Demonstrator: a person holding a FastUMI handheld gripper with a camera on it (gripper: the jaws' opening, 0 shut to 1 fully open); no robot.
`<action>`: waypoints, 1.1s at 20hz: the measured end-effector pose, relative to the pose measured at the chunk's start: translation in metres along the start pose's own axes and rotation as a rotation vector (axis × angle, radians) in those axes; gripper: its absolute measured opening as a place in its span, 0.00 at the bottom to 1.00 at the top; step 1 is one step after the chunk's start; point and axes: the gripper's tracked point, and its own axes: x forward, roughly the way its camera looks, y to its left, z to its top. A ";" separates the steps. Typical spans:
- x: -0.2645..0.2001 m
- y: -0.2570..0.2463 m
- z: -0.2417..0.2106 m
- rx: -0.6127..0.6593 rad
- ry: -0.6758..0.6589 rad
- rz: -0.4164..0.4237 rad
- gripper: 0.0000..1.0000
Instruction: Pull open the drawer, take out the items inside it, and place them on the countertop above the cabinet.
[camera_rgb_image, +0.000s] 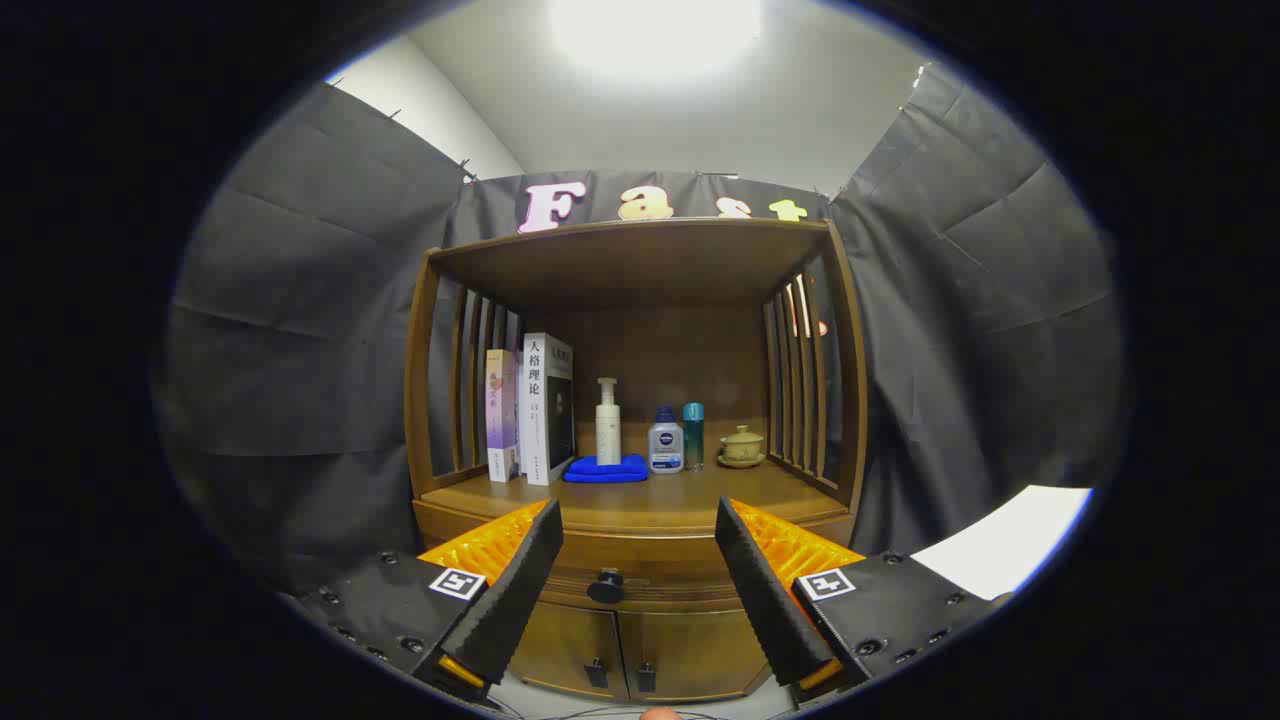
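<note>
So I'm holding my tool (640, 520) out in front of the wooden cabinet (430, 420) and it's sitting released, both fingers (520, 590) spread wide with nothing between them. The drawer (650, 560) is looking shut, right under the counter (660, 500), and its dark round knob (606, 585) is showing in the gap between the fingers, a bit beyond them and not touching either one. Whatever's in the drawer is hidden, so I can't tell what's in there. Under the drawer two small doors (620, 645) are sitting side by side, each with a little dark handle near the middle seam. On the counter, back in the open alcove, a couple of books (545, 405) are standing upright against the left slatted side, a folded blue cloth (605, 468) is lying just beside them, and a white pump bottle (608, 422) is standing right behind the cloth. Next to that a squat bottle with a blue cap (665, 440) and a slim teal bottle (693, 435) are standing close together, and a small lidded cup on a saucer (742, 446) is sitting near the right slats. Dark cloth is hanging on both sides of the cabinet, and a bright ceiling light (655, 30) is glaring overhead.
</note>
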 end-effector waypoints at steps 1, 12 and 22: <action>0.000 0.003 0.001 -0.002 -0.003 0.009 0.97; 0.004 0.004 -0.001 0.008 -0.008 0.009 0.97; 0.045 0.021 -0.016 0.012 -0.026 0.055 0.97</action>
